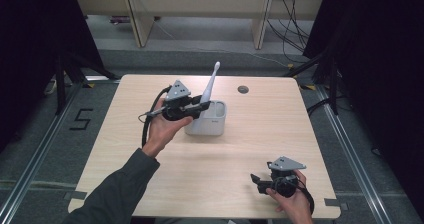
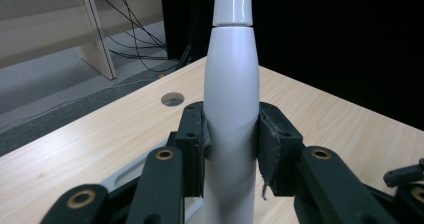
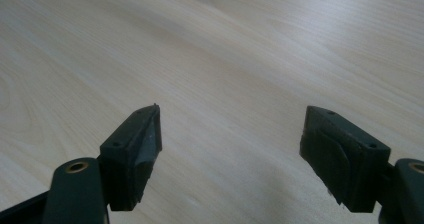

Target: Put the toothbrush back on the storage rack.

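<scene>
A white electric toothbrush (image 1: pixel 210 86) stands upright in a white rectangular holder (image 1: pixel 214 124) at the table's middle, its brush head pointing up. My left gripper (image 1: pixel 201 105) is shut on the toothbrush handle (image 2: pixel 232 104), a pad pressing each side. My right gripper (image 1: pixel 256 180) rests low at the table's near right, held in a hand. In the right gripper view its jaws stand wide apart, with bare tabletop between the fingertips (image 3: pixel 142 134).
The light wooden table (image 1: pixel 260 139) has a round cable hole (image 1: pixel 243 89) at the back. Beyond the table stand wooden furniture legs (image 1: pixel 140 19) and loose cables on the floor. Dark curtains flank both sides.
</scene>
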Demonstrator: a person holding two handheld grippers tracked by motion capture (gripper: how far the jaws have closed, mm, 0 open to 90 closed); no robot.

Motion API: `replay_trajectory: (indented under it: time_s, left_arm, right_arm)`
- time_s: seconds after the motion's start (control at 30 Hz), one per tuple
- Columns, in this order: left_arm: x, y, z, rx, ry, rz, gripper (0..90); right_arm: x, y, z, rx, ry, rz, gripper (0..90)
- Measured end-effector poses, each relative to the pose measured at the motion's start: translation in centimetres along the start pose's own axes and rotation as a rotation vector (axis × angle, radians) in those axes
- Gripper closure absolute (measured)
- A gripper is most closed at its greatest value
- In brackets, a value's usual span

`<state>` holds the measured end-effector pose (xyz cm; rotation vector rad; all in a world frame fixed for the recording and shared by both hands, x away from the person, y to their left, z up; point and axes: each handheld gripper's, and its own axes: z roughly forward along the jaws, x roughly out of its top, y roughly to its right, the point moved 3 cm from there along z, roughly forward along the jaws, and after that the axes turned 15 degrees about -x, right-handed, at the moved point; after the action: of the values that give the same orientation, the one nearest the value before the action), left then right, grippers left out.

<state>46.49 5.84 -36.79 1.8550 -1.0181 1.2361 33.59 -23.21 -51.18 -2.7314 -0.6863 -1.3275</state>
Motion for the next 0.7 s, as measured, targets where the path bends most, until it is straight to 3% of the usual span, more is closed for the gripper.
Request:
replay_trajectory:
  time_s: [0.1,0.33,0.43,0.7]
  left_arm:
    - [0.6,0.2,1.0,-0.004,-0.003,0.004,66.5]
    - [1.6,0.6,3.1,-0.019,-0.014,0.009,66.5]
    - [2.1,0.5,4.0,-0.011,-0.015,0.009,66.5]
    - [3.2,0.0,5.6,0.013,0.001,-0.004,66.5]
  right_arm:
    - [0.0,0.1,0.1,-0.001,0.011,-0.014,25.1]
    - [0.0,-0.1,0.1,0.027,-0.006,0.013,25.1]
    - [0.0,0.1,0.0,0.003,0.007,0.003,25.1]
    - [0.0,0.1,0.0,0.007,0.009,0.002,25.1]
